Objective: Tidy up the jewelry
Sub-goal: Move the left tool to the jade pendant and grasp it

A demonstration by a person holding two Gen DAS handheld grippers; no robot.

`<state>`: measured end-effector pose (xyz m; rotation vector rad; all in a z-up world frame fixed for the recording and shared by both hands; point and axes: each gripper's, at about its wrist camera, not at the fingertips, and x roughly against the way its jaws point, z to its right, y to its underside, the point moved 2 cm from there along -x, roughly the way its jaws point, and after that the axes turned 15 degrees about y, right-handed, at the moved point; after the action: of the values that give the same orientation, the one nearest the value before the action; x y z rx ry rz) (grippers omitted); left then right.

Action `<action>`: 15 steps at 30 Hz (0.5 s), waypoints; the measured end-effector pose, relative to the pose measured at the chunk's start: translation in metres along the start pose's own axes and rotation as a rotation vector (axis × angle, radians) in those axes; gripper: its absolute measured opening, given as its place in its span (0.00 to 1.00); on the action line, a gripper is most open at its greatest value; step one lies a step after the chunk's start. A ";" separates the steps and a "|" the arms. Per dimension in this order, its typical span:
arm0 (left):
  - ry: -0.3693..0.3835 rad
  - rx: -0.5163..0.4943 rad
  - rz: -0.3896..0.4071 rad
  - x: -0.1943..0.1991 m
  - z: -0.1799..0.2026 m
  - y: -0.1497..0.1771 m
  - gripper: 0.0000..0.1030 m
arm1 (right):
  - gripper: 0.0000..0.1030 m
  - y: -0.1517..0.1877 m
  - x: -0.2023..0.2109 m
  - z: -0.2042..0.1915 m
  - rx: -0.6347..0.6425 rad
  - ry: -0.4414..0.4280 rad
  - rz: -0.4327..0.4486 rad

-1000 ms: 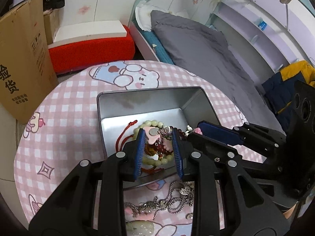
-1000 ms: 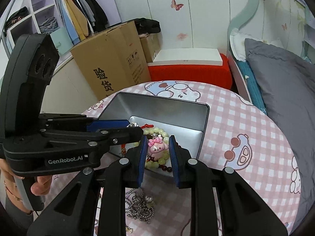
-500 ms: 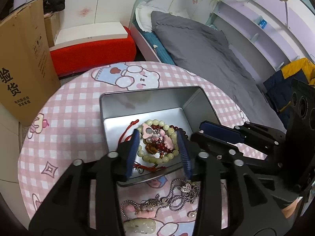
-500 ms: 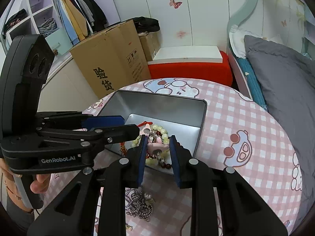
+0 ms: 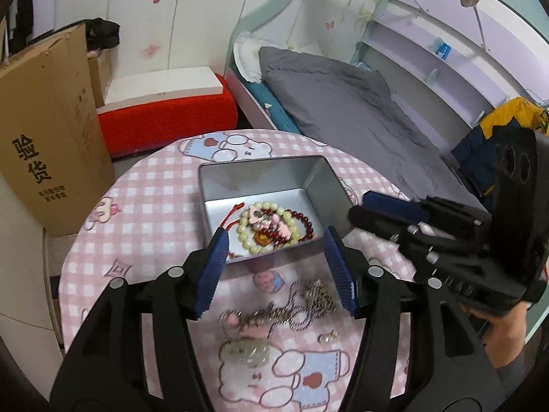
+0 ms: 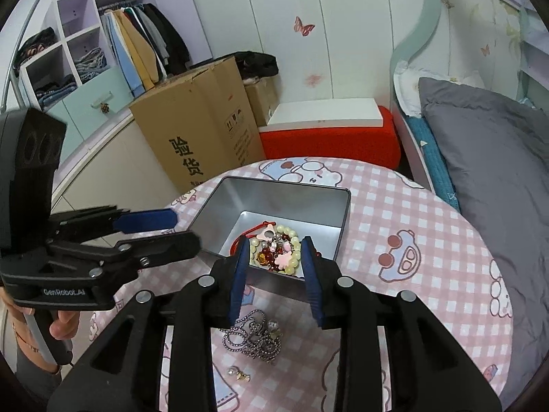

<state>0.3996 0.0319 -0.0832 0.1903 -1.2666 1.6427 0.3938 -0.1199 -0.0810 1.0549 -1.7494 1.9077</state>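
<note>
Bracelets (image 5: 271, 228) lie in tin (image 5: 322, 185); both grippers hang parted above.

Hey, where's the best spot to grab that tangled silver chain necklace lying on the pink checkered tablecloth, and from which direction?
Take the tangled silver chain necklace at its bunched right end, where the links pile highest, coming straight down from above. It lies flat and loose on the pink checkered tablecloth, so a side approach would likely just push it. The open left claw already hangs nearly over it.

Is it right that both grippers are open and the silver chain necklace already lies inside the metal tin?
Not quite. The left wrist view shows the silver chain necklace on the pink checked tablecloth, outside the metal tin. Both the left gripper and right gripper are open.
</note>
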 end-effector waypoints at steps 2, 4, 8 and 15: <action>-0.008 -0.012 0.004 0.006 0.000 0.008 0.56 | 0.28 0.004 0.007 0.000 0.001 -0.005 0.003; -0.017 -0.013 0.001 0.012 -0.002 0.019 0.57 | 0.28 0.011 0.015 -0.001 0.005 -0.005 0.005; -0.042 -0.019 -0.024 0.016 -0.008 0.046 0.57 | 0.30 0.032 0.023 -0.004 0.014 -0.003 -0.004; -0.078 -0.047 -0.083 0.002 -0.011 0.091 0.62 | 0.36 0.076 0.027 -0.010 0.028 0.026 -0.038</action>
<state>0.3331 0.0470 -0.1448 0.2766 -1.3369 1.5465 0.3209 -0.1303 -0.1150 1.0607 -1.6815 1.9202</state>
